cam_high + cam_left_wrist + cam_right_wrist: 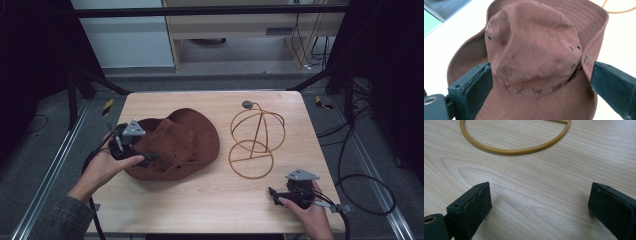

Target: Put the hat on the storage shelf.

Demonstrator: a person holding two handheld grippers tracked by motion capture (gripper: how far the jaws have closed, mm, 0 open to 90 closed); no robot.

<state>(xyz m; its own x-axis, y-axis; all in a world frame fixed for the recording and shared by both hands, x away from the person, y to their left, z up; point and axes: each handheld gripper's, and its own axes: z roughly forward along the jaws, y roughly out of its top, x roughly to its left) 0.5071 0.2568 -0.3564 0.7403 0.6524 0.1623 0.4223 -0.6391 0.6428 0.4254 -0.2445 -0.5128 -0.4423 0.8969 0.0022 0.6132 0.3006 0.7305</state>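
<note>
Two tongs, one hat, one wire stand: that is the whole count on my table (210, 200). In the high view the brown hat (187, 140) lies flat on the left half, crown up, and the gold wire stand (255, 137) stands upright just to its right, the two apart with a strip of bare wood between them. My left tongs (150, 159) sit at the hat's near-left side, over the brim and pointing across the hat toward the stand. My right tongs (272, 192) rest low near the front edge, in front of the stand's base ring and well apart from the hat. So the left hand is plainly the nearer one to the hat, and the stand lies to the right of it, which is the way I judge the hat must travel.

In the left gripper view my left tongs (539, 82) are spread wide, one jaw on each side of the hat's (531, 50) crown, above the brim, not yet pinching it.

In the right gripper view my right tongs (540, 205) are spread wide over bare wood, holding nothing, with the stand's base ring (514, 148) ahead of them
</note>
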